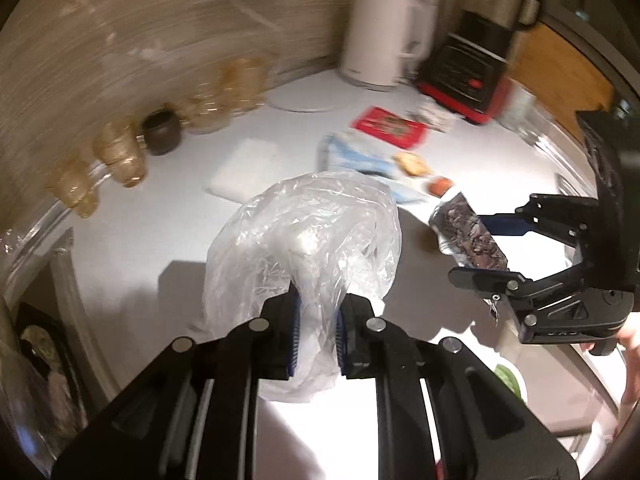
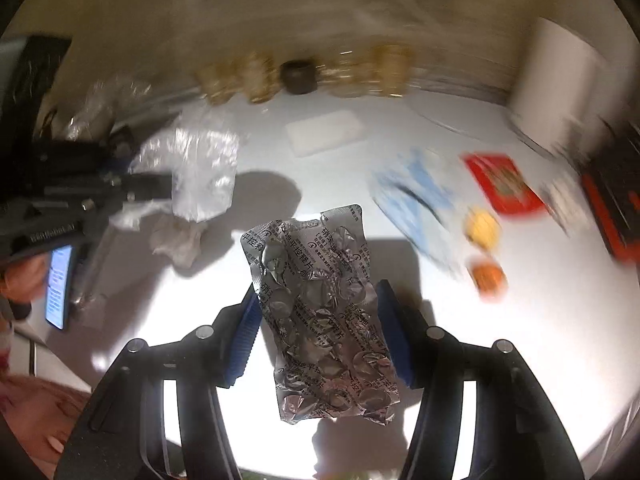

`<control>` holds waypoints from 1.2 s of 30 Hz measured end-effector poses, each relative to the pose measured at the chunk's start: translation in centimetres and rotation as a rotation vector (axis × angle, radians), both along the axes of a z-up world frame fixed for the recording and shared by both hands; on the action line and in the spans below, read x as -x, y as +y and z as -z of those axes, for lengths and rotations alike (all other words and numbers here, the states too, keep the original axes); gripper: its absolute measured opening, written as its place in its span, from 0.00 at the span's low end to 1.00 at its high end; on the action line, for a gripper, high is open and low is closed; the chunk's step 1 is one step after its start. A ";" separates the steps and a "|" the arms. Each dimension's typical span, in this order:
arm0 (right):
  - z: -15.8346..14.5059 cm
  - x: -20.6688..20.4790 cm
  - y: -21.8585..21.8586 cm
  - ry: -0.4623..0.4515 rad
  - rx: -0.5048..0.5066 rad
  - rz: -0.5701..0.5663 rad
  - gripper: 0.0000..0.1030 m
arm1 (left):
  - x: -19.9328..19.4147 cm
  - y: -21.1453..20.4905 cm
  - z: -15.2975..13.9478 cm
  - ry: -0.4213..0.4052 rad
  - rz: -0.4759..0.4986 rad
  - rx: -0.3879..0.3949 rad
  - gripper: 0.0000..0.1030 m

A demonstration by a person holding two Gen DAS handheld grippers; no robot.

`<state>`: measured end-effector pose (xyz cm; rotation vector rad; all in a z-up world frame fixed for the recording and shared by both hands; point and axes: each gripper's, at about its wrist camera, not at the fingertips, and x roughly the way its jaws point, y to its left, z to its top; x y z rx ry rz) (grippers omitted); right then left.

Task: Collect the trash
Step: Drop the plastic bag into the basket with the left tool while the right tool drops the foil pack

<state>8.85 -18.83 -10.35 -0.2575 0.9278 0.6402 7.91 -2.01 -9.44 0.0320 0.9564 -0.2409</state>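
The left tool point(image 1: 318, 330) holds a plastic bag point(image 1: 304, 248) above the worktop point(image 1: 140, 216), and to its right the right tool point(image 2: 318, 330) holds a foil blister pack point(image 2: 320, 312) between its fingers. Behind the bag lie a folded pad point(image 1: 246, 168) and a face mask point(image 1: 356, 158), with a flat packet point(image 1: 390, 126) just behind the mask. A row of glasses point(image 1: 120, 152) with a small pot point(image 1: 162, 132) among them stands along the wall at the left, and a kettle point(image 1: 382, 36) stands at the back, a blender base point(image 1: 466, 76) on its right.

Two close wrist views (shared tabletop point(image 1: 160, 216))
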 end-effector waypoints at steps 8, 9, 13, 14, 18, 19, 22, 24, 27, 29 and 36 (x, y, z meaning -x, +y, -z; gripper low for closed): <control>0.7 13.0 -11.5 0.025 -0.055 0.265 0.55 | 8.7 -9.9 0.9 0.043 0.161 0.043 0.14; 0.9 14.3 -12.7 0.028 -0.053 0.279 0.55 | 9.9 -11.3 1.5 0.058 0.183 0.041 0.14; 2.7 19.2 -16.9 0.065 -0.056 0.344 0.55 | 13.9 -16.0 4.2 0.116 0.243 0.021 0.14; 3.2 20.2 -17.8 0.077 -0.060 0.360 0.55 | 14.9 -17.1 5.0 0.134 0.253 0.021 0.14; 4.6 23.3 -20.2 0.101 -0.074 0.400 0.55 | 17.4 -19.7 7.0 0.177 0.283 0.019 0.14; 4.7 23.7 -20.3 0.101 -0.078 0.405 0.55 | 17.8 -20.2 7.4 0.184 0.288 0.010 0.14; 5.1 25.0 -20.6 0.102 -0.081 0.414 0.55 | 18.8 -21.4 8.8 0.205 0.297 -0.016 0.14; 5.5 25.4 -20.7 0.108 -0.088 0.420 0.55 | 19.3 -21.8 9.4 0.218 0.297 -0.029 0.14; 6.1 26.1 -20.8 0.115 -0.099 0.432 0.55 | 19.8 -22.1 10.4 0.240 0.291 -0.046 0.14; 6.4 26.3 -20.7 0.121 -0.105 0.436 0.55 | 20.0 -22.2 11.0 0.254 0.293 -0.047 0.14; 7.4 26.5 -20.1 0.140 -0.107 0.429 0.55 | 20.8 -22.0 11.4 0.261 0.281 -0.058 0.47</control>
